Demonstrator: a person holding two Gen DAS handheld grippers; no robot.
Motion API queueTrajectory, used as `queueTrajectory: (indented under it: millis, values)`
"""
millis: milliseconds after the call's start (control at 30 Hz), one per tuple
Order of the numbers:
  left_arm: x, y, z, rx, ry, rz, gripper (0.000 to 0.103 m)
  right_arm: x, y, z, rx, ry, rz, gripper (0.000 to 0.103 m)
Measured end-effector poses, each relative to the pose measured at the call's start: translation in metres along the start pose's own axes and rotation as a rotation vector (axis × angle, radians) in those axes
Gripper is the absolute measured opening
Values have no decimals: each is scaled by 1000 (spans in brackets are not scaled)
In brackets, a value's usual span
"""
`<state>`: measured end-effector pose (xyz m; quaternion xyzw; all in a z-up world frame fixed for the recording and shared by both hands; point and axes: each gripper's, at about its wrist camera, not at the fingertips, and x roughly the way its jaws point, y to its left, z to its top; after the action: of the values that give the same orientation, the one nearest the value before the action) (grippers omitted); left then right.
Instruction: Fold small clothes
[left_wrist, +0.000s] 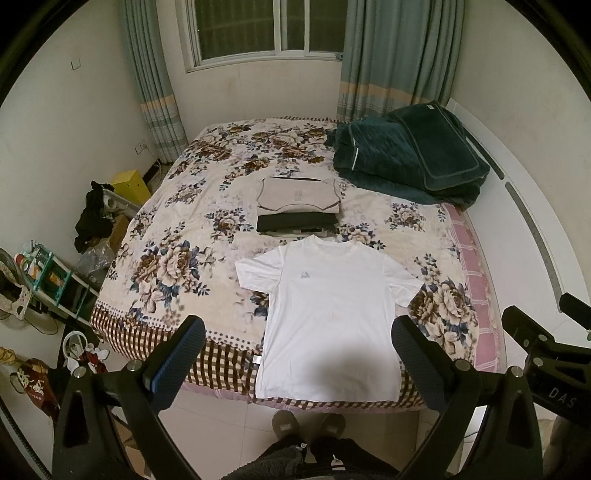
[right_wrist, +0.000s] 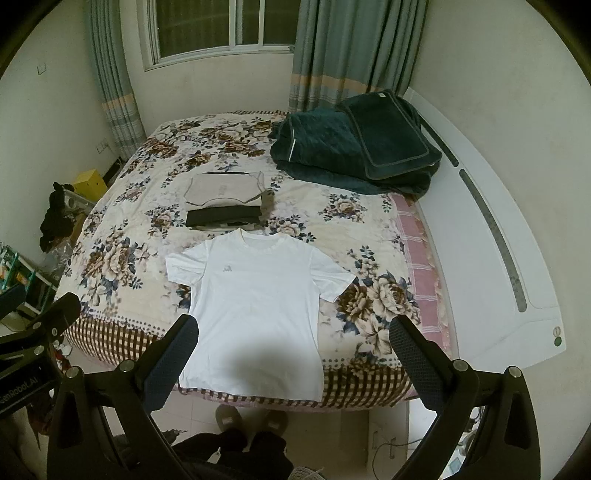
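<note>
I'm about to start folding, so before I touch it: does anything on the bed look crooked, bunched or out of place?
Nothing much stands out. The white T-shirt lies flat, face up, sleeves spread, its hem hanging slightly over the bed's near edge. The folded stack behind it looks tidy. Both grippers, left and right, are open and empty.

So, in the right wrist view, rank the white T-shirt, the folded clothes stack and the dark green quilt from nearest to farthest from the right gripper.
From the right gripper, jaws open:
1. White T-shirt, spread flat at the bed's near edge.
2. Folded clothes stack, mid-bed just beyond the collar.
3. Dark green quilt, far right corner by the curtain.
</note>
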<state>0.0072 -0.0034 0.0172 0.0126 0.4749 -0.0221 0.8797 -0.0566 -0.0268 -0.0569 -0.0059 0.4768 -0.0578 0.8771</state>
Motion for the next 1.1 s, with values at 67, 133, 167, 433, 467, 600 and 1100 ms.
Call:
queueTrajectory:
  millis: [67,133,167,433,467,600,1100]
  values:
    - [0,0,-1,1,-1,0,103,0,0,0,0,1,-1,103]
    - [0,0,0,0,0,-2,103,0,0,-1,1,0,-1,103]
    - [0,0,-2,0,-1,-1,103,0,0,-1,0,1,-1,103]
    - [36,0,17,-12,-61,72,103,21,-7,7,81,52,0,103]
    - [55,4,21,-15,-82,108,103,37,-13,6,113,71,-1,103]
    - [118,13,21,-15,-72,175,103,112,-49,-6,268,152,-24,103]
    - [411,4,-26,-78,249,440,103,560,-255,-144,1117,428,232,70]
